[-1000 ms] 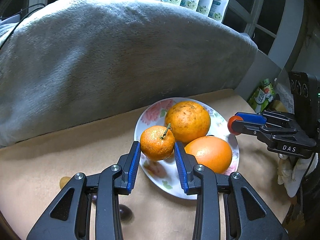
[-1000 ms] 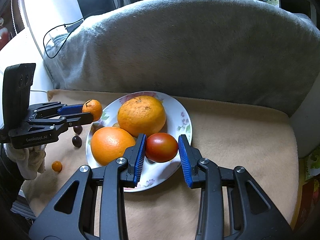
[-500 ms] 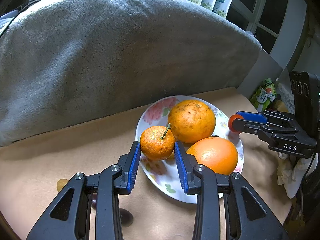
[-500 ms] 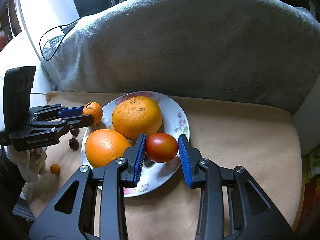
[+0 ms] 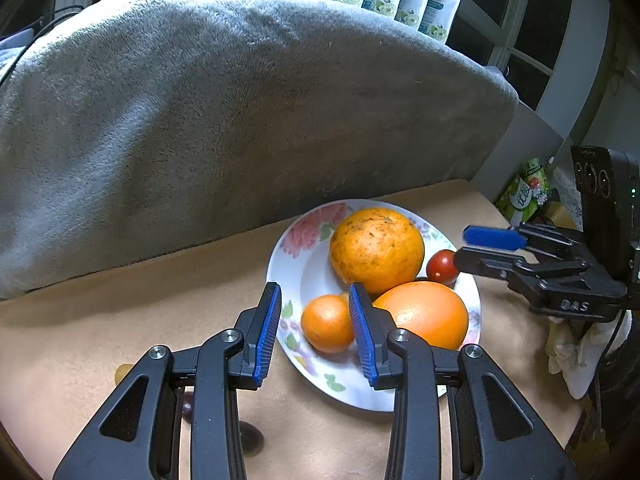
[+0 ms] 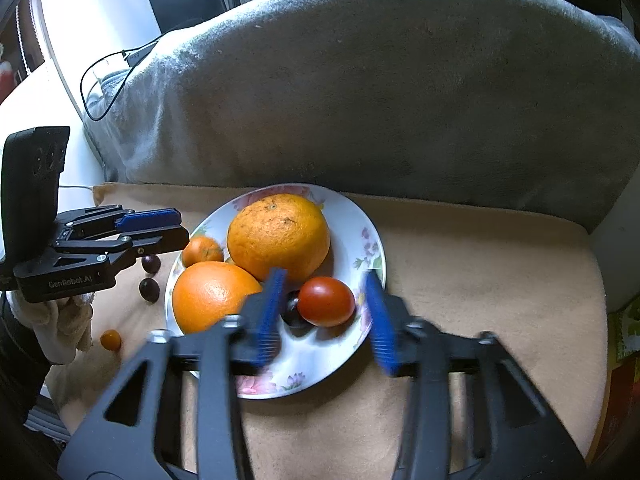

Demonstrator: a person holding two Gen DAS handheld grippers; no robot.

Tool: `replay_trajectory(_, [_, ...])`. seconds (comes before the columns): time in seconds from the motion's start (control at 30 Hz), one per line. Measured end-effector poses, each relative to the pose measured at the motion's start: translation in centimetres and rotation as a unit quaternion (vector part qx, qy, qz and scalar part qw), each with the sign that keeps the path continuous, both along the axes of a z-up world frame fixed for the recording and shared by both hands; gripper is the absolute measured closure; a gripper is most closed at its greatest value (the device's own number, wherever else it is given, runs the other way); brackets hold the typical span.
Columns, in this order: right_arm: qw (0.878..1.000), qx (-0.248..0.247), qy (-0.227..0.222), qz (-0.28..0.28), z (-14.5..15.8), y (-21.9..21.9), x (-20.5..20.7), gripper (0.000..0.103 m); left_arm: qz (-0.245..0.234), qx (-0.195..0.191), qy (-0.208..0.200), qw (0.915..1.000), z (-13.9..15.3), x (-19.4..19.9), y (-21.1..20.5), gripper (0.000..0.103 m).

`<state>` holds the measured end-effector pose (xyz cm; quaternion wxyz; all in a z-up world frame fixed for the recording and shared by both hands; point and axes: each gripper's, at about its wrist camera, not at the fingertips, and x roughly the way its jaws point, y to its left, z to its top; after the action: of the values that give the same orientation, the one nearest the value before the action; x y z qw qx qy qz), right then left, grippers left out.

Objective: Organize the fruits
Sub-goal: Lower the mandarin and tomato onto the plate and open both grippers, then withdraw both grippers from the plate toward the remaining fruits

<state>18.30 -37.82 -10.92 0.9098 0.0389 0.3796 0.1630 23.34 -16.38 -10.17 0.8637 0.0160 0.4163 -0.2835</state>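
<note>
A floral white plate on the tan cushion holds a large speckled orange, a smooth orange, a small mandarin, a red tomato and a dark grape. My left gripper is open and empty, its jaws apart above the mandarin. My right gripper is open and empty, its jaws apart on either side of the tomato lying on the plate.
Dark grapes and a small orange kumquat lie on the cushion left of the plate. More small fruit lies under my left gripper. A grey blanket-covered backrest rises behind the plate. Packets stand at the right.
Both grippers have opened. The mandarin has dropped from my left gripper onto the plate. The tomato has left my right gripper and lies on the plate.
</note>
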Motion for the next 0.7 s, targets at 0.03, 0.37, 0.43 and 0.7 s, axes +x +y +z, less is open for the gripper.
replay_trajectory(0.03, [1.0, 0.0, -0.005, 0.0, 0.2, 0.0, -0.2, 0.033, 0.0, 0.0, 0.0, 1.0, 0.0, 0.0, 0.0, 0.062])
replay_trajectory(0.37, [1.0, -0.008, -0.011, 0.006, 0.8, 0.5, -0.8, 0.017, 0.024, 0.01, -0.012, 0.9996, 0.5, -0.2, 0.1, 0.026])
replay_trajectory(0.43, [1.0, -0.011, -0.013, 0.007, 0.9, 0.7, -0.9, 0.017, 0.03, 0.014, -0.016, 0.9993, 0.6, -0.2, 0.2, 0.024])
replay_trajectory(0.7, [1.0, -0.013, -0.022, 0.011, 1.6, 1.1, -1.8, 0.017, 0.033, 0.017, -0.029, 0.9989, 1.3, -1.0, 0.6, 0.024])
